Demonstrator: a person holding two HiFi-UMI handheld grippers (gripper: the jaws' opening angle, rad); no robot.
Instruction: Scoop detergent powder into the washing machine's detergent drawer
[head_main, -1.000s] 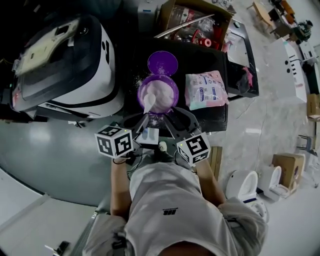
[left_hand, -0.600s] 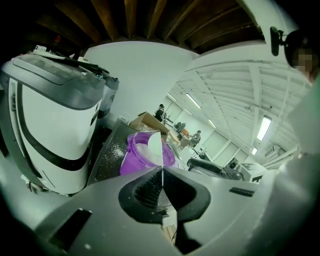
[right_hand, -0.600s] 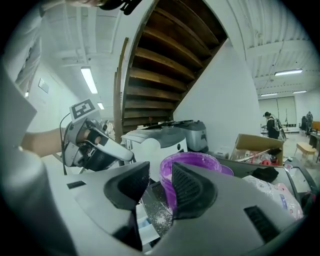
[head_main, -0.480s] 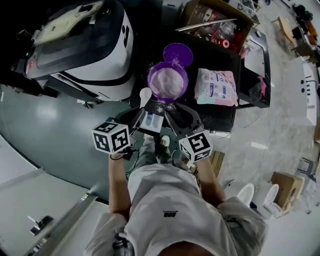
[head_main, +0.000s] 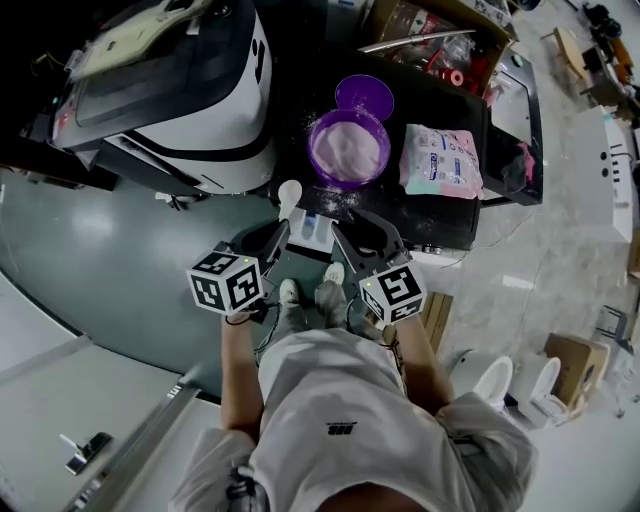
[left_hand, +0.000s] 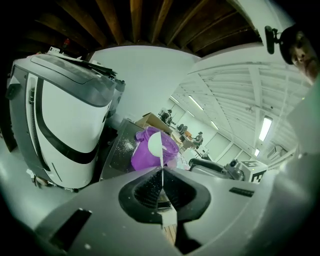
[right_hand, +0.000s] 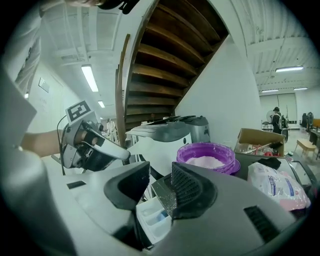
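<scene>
My left gripper (head_main: 277, 233) is shut on the handle of a white spoon (head_main: 290, 192). In the left gripper view (left_hand: 162, 171) the spoon (left_hand: 156, 145) shows edge-on in front of the purple tub (left_hand: 142, 156). The spoon's bowl hangs near the table's front edge, left of the tub (head_main: 348, 146), which holds pale powder. Whether the spoon carries powder I cannot tell. My right gripper (head_main: 346, 230) holds the white detergent drawer (head_main: 312, 231) by its grey front wall. In the right gripper view (right_hand: 160, 186) the drawer (right_hand: 152, 220) sits between the jaws.
A white and black washing machine (head_main: 170, 90) stands left of the black table (head_main: 470, 215). The tub's purple lid (head_main: 362, 97) lies behind it. A detergent bag (head_main: 440, 160) lies to its right. An open cardboard box (head_main: 430, 35) sits at the back.
The spoon has come out of the tub's powder and back toward me, to the tub's near left. Both grippers and the drawer have drawn back from the tub.
</scene>
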